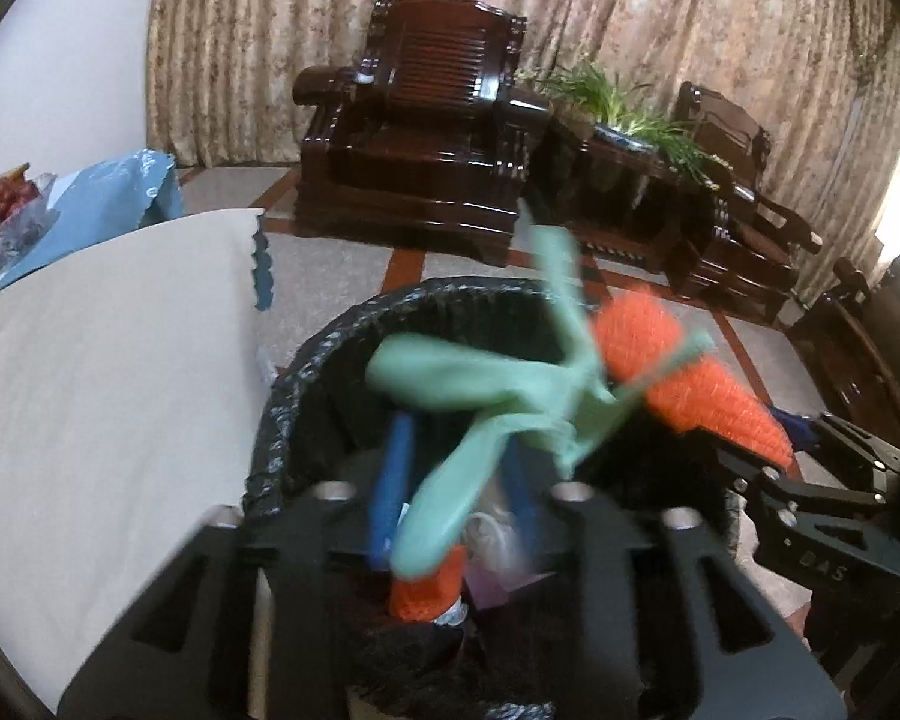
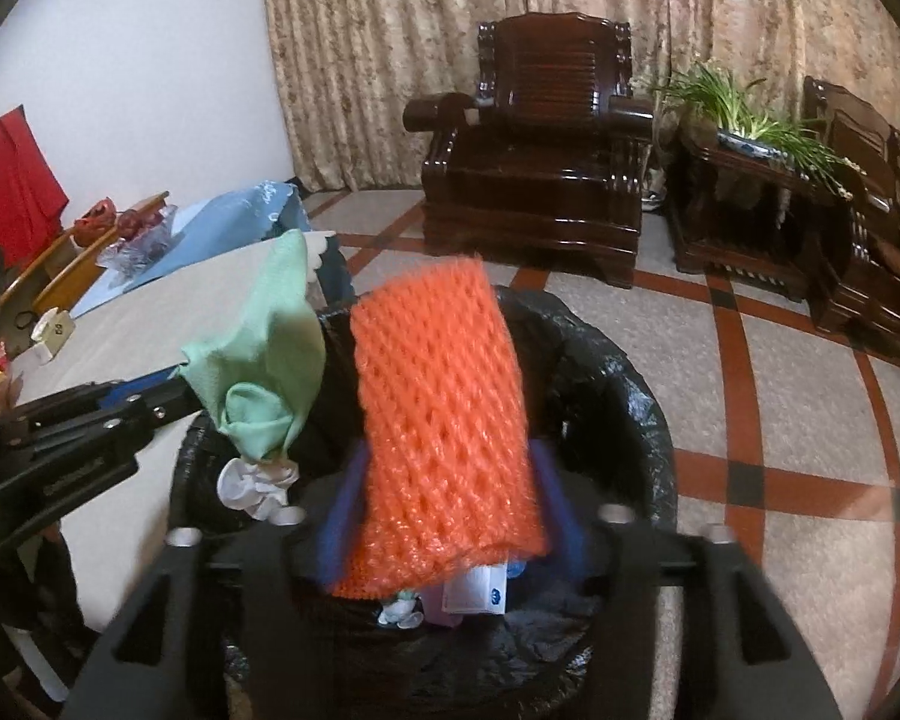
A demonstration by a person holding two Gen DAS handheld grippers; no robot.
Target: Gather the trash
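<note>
A bin lined with a black bag [image 1: 306,372] [image 2: 630,372] stands beside the table, and both grippers hover over its mouth. A pale green cloth [image 1: 480,384] [image 2: 264,348] appears blurred between the blue pads [image 1: 390,498] of my left gripper [image 1: 456,480] [image 2: 174,396]; the pads stand apart from it, open. An orange foam net [image 2: 444,420] [image 1: 696,396] sits loose between the spread fingers of my right gripper [image 2: 450,510] [image 1: 804,444]. Crumpled white paper [image 2: 252,486], a carton and another orange net [image 1: 426,594] lie inside the bin.
A table with a beige cloth [image 1: 90,390] borders the bin on the left, with a blue cloth [image 2: 228,228] and wrapped fruit [image 2: 132,234] farther back. Dark wooden armchairs [image 2: 540,150] and a plant stand [image 2: 744,180] line the curtain across patterned floor.
</note>
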